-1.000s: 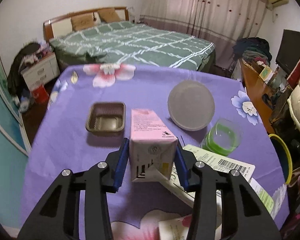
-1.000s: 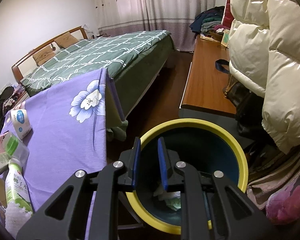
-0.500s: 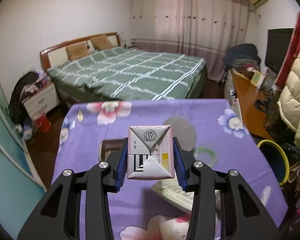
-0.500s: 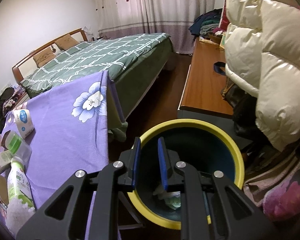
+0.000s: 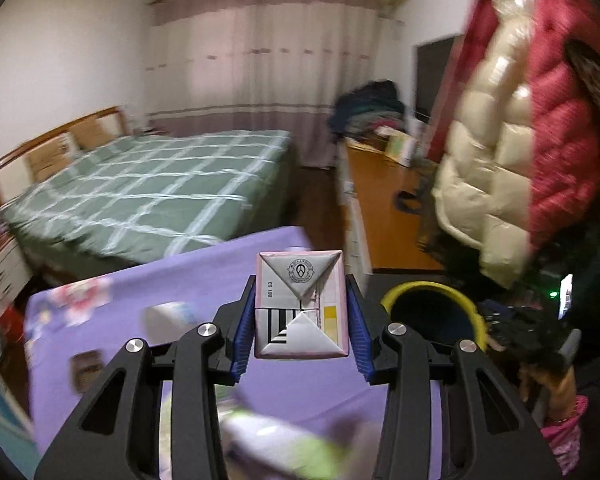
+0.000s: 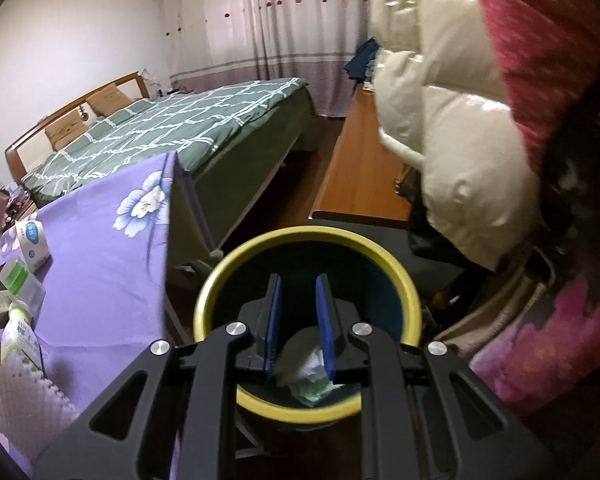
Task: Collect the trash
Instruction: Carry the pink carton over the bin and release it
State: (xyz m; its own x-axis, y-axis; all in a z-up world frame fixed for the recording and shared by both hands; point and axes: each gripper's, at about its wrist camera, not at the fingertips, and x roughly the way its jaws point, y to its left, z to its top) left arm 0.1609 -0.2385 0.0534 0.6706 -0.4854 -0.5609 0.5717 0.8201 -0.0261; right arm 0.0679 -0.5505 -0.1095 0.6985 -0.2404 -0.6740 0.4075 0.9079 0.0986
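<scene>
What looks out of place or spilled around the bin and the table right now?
Nothing looks spilled. The carton sits squarely in the left gripper, and crumpled wrappers lie inside the yellow-rimmed bin. Bottles and cartons clutter the table.

The left gripper, clamped on the pink carton, now carries it off the purple table and up into the air, swung round so the yellow-rimmed bin sits at 3 o'clock of the carton. In the right wrist view the bin shows fuller, slightly nearer the middle.
</scene>
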